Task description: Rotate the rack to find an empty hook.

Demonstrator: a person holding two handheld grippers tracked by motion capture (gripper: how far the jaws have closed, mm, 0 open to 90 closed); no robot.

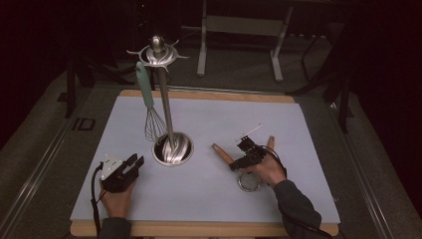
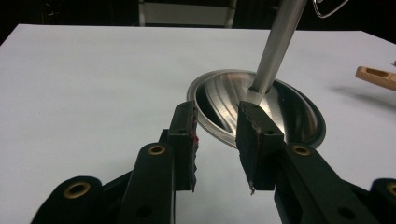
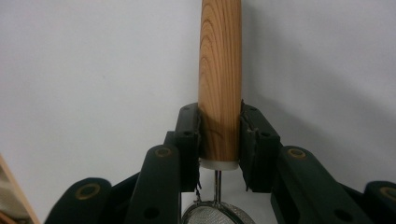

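Strainer (image 1: 248, 181) with wooden handle (image 3: 219, 79) lies flat on the desk (image 1: 298, 129); your right tongs (image 3: 219, 140) are pinching that handle just above its white collar, one jaw on each side. Mesh bowl (image 3: 218, 215) sits behind the jaws, close to your right hand (image 1: 268, 169). A second wooden handle (image 1: 222, 153) lies just beside the right tongs on the stand side, another pokes out past them.

Left tongs (image 2: 215, 140) are spread, holding nothing, resting low on the desk. Straight ahead of them, near, is the round steel base (image 2: 299, 116) of the utensil stand (image 1: 166, 109). A whisk (image 1: 149, 107) with pale green grip hangs from the stand's top ring, well apart from both tongs.
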